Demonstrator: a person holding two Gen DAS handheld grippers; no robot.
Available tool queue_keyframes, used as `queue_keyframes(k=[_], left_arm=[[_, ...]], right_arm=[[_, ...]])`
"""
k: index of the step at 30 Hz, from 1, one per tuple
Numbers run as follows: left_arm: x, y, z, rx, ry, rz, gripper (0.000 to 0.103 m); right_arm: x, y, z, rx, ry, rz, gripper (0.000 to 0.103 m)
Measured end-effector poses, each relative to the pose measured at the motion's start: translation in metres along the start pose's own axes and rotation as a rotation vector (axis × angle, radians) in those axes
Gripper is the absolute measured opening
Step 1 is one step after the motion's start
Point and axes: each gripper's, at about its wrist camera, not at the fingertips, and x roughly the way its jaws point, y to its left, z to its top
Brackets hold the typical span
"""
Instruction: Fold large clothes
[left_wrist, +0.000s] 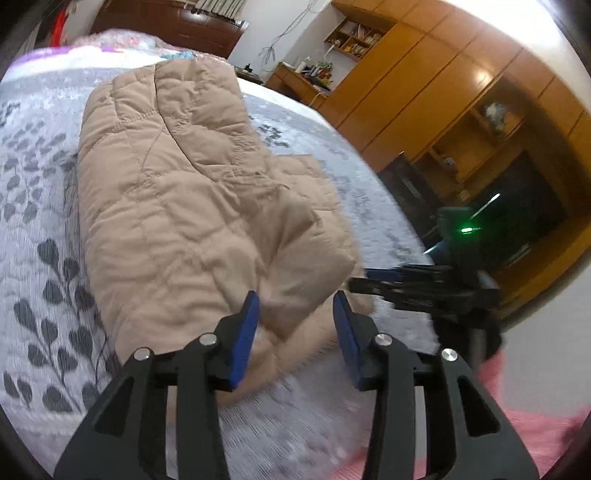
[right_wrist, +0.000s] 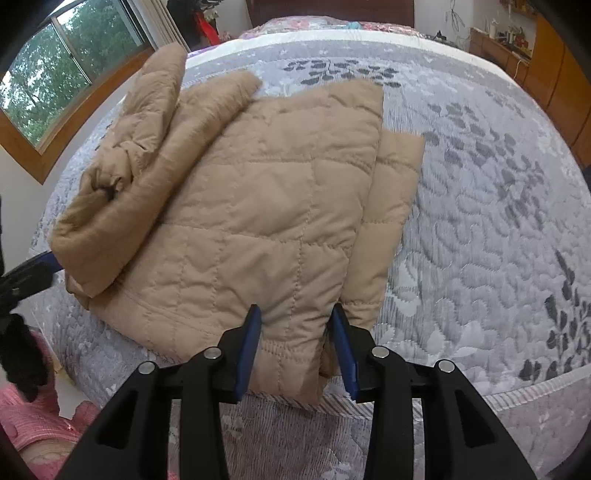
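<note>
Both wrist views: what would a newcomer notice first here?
First, the tan quilted jacket, folded into a thick bundle in the middle of the bed, whose grey cover has a leaf pattern. Next, the blue-padded right hand-held gripper, whose pads flank the jacket's near edge. In the left wrist view, orange wooden cabinets fill the right wall.

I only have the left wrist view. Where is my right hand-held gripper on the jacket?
Observer: The right hand-held gripper straddles the jacket hem at the near edge of the bed. I cannot tell whether it is pinching.
Operator: Is the fold tidy from that side?
Observer: No, a lower layer sticks out past the top panel on the picture's right.
Operator: And my left hand-held gripper?
Observer: The left hand-held gripper sits just beside the jacket's rolled end.
</note>
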Motion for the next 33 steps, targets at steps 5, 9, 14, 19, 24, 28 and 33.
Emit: queue_keyframes(k=[5, 9, 14, 19, 24, 28, 33], left_arm=[[-0.034, 0.009, 0.010, -0.031, -0.060, 0.112, 0.041], [-0.036, 0.024, 0.029, -0.056, -0.076, 0.355, 0.040], [-0.016, 0.038, 0.044, -0.080, -0.020, 0.451, 0.040], [-0.011, 0.043, 0.049, -0.088, -0.011, 0.484, 0.040], [-0.011, 0.047, 0.051, -0.090, -0.019, 0.495, 0.041], [-0.010, 0.049, 0.051, -0.082, -0.027, 0.506, 0.042], [-0.020, 0.053, 0.051, -0.093, -0.059, 0.535, 0.042]], right_arm=[[-0.024, 0.007, 0.016, -0.002, -0.040, 0.013, 0.047], [-0.043, 0.025, 0.043, -0.002, -0.050, 0.112, 0.063], [-0.047, 0.057, 0.073, -0.026, -0.015, 0.200, 0.079], [-0.024, 0.083, 0.087, -0.052, 0.066, 0.231, 0.080], [0.002, 0.089, 0.092, -0.038, 0.121, 0.241, 0.080], [0.023, 0.091, 0.097, -0.025, 0.168, 0.272, 0.067], [0.030, 0.095, 0.102, -0.046, 0.159, 0.298, 0.023]])
